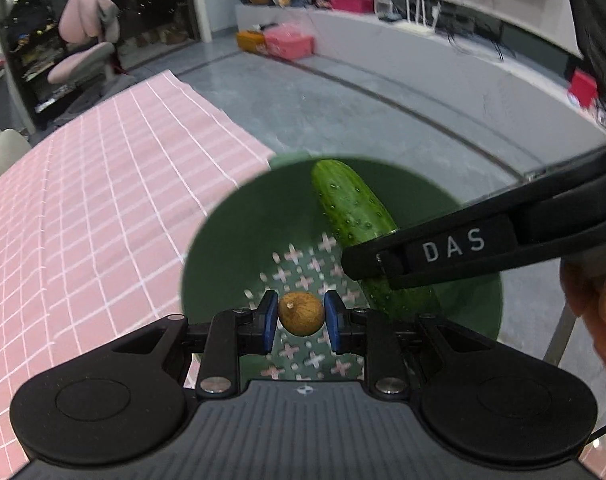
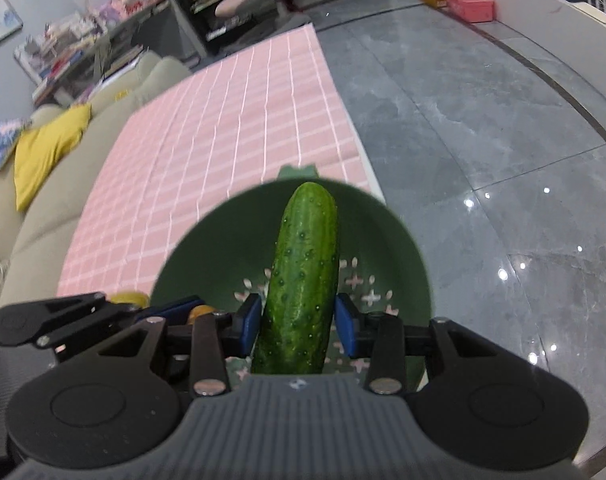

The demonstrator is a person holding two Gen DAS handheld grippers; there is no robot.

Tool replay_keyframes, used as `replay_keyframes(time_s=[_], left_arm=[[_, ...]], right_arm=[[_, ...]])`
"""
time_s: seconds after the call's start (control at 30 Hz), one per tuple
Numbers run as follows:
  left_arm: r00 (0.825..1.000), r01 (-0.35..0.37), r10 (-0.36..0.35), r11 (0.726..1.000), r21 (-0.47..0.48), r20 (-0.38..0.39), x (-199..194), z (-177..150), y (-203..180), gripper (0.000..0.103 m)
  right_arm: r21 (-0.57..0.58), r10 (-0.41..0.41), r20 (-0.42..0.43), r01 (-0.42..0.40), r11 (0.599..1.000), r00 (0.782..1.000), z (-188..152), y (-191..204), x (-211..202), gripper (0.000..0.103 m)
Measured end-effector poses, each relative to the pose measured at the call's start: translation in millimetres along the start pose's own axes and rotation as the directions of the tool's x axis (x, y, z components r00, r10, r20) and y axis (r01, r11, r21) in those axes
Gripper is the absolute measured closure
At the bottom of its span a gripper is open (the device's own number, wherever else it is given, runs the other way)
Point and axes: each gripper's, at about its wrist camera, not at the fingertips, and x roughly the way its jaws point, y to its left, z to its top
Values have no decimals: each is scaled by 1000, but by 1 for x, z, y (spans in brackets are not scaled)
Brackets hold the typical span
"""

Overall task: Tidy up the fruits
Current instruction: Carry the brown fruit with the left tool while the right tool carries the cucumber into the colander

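Green plastic forms the colander (image 1: 231, 240), a bowl with cross-shaped drain holes that sits at the near corner of the pink checked cloth (image 1: 103, 184) and serves as the collecting point for the produce. Over its perforated floor the left gripper (image 1: 301, 315) pinches a small brown round fruit (image 1: 301, 314), possibly a kiwi, between its blue pads, with the fruit sitting low enough that letting go should drop it gently into the bowl. The right gripper (image 2: 299, 322) has its pads on either side of the cucumber (image 2: 303, 280), but a slight gap shows on one side, so I cannot tell whether it is clamped. From the left wrist view the cucumber leans across the colander's far wall, its tip at the rim. Beyond the colander lies grey tiled floor (image 2: 483, 140).
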Motion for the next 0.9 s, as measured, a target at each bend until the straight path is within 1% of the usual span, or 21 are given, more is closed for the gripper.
replay_keyframes(time_s=[0.1, 0.27, 0.43, 0.53, 0.67, 0.8, 0.83, 0.87, 0.9], left_arm=[[1000, 12, -12, 1000, 7, -21, 5, -3, 0, 75], [997, 39, -38, 999, 22, -60, 14, -4, -1, 75], [992, 62, -53, 995, 79, -112, 27, -3, -13, 75], [987, 84, -72, 993, 83, -147, 33, -4, -18, 73], [985, 69, -51, 991, 111, -163, 39, -4, -23, 73], [985, 69, -52, 993, 101, -166, 41, -2, -22, 67], [985, 70, -53, 993, 98, -167, 41, -4, -20, 63], [985, 66, -50, 993, 97, -166, 40, -3, -20, 55], [986, 57, -41, 994, 98, -161, 38, -3, -20, 50]], right_arm=[[-29, -26, -26, 26, 999, 999, -3, 2, 10, 66], [-90, -96, -28, 93, 992, 995, -4, 5, 21, 66], [-155, -149, -43, 141, 978, 988, -8, 8, 27, 66], [-147, -153, -55, 144, 979, 987, -5, 7, 27, 66], [-149, -157, -55, 147, 978, 986, -5, 6, 27, 66], [-137, -149, -55, 140, 981, 987, -4, 5, 26, 66], [-135, -147, -53, 139, 981, 988, -5, 6, 25, 66], [-132, -145, -51, 138, 982, 988, -6, 6, 24, 66], [-130, -146, -49, 139, 982, 988, -6, 6, 23, 67]])
